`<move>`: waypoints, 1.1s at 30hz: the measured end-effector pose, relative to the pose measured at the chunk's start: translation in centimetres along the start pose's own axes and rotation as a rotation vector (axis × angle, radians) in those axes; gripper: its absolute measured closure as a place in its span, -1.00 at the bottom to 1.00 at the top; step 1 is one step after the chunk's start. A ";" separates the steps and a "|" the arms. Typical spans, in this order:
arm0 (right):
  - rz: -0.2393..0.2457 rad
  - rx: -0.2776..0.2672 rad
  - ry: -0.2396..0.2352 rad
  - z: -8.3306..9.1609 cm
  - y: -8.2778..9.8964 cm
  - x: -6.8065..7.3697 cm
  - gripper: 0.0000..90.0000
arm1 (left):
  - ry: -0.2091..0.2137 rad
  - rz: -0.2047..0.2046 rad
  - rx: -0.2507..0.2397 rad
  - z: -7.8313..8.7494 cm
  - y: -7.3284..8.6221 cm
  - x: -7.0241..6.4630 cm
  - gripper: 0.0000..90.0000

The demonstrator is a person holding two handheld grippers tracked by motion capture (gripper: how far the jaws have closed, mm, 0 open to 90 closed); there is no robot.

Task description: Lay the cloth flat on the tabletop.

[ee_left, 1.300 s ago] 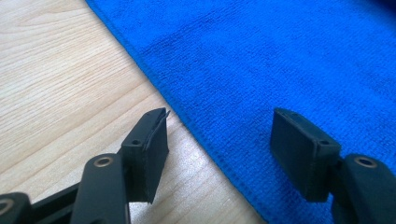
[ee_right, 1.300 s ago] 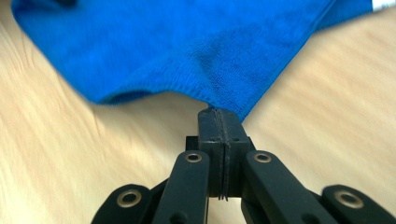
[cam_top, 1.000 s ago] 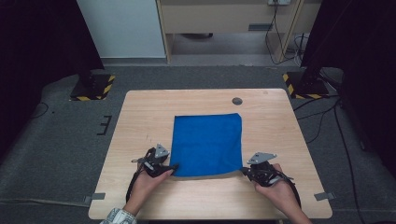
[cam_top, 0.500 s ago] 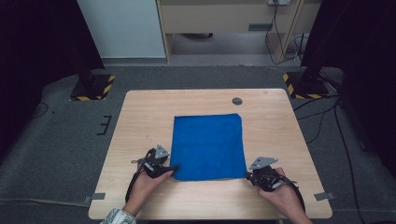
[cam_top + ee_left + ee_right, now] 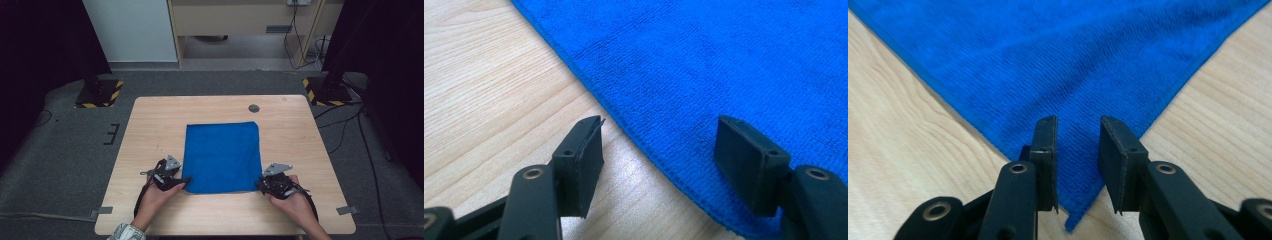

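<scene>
A blue cloth [image 5: 222,156] lies flat and square on the wooden table [image 5: 300,140]. My left gripper [image 5: 184,181] sits at its near left corner. In the left gripper view the left gripper [image 5: 659,127] is open, with one jaw over bare wood, the other over the cloth [image 5: 704,60], and the hem running between them. My right gripper [image 5: 260,186] rests at the near right corner. In the right gripper view the jaws of the right gripper [image 5: 1078,125] have just been opening and stand a narrow gap apart, with the cloth [image 5: 1058,55] corner lying flat between them, not pinched.
A small dark round grommet [image 5: 254,108] sits in the tabletop beyond the cloth. Bare wood surrounds the cloth on all sides. On the floor behind the table stand two bases with yellow-black stripes [image 5: 97,95] [image 5: 325,92] and a cabinet with cables.
The right hand has shifted slightly at the cloth's near right corner. The left hand and the cloth have kept still.
</scene>
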State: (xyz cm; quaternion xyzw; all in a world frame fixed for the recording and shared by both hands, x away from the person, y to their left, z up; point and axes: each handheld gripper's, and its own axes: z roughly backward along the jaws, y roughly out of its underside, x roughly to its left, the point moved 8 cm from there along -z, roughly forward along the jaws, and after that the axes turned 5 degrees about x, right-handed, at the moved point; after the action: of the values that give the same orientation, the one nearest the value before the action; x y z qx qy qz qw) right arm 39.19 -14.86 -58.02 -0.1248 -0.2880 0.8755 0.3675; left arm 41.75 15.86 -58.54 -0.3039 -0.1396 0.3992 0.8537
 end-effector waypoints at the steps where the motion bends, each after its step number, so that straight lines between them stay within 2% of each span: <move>1: -0.002 0.000 0.004 -0.1 0.1 -0.1 0.53 | 0.000 0.000 -0.001 0.0 0.0 0.0 -0.21; 11: -0.028 0.016 0.029 0.8 1.1 0.2 0.52 | 0.000 0.004 0.003 0.1 0.1 0.0 -0.22; 15: -0.028 -0.009 0.016 0.8 0.7 0.2 0.22 | 0.001 0.008 0.004 0.2 -0.1 0.1 -0.35; 19: -0.036 -0.068 0.002 1.1 -0.3 0.4 -0.13 | 0.014 0.032 -0.043 0.6 -0.7 0.3 -0.47; 25: -0.068 -0.128 -0.008 1.0 -1.5 0.3 -0.55 | 0.008 0.053 -0.103 1.3 -1.4 0.7 -0.62; 29: -0.055 -0.134 -0.012 0.6 -1.9 0.4 -0.67 | 0.004 0.065 -0.113 1.3 -1.5 1.0 -0.70; 33: -0.061 -0.147 -0.026 0.4 -2.6 0.8 -0.74 | 0.008 0.074 -0.117 1.4 -1.5 1.3 -0.74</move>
State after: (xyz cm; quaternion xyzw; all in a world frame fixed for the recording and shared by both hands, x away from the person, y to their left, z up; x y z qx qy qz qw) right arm 39.95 -12.92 -56.16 -0.1310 -0.3599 0.8419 0.3802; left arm 42.76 16.67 -56.46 -0.3600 -0.1479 0.4205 0.8196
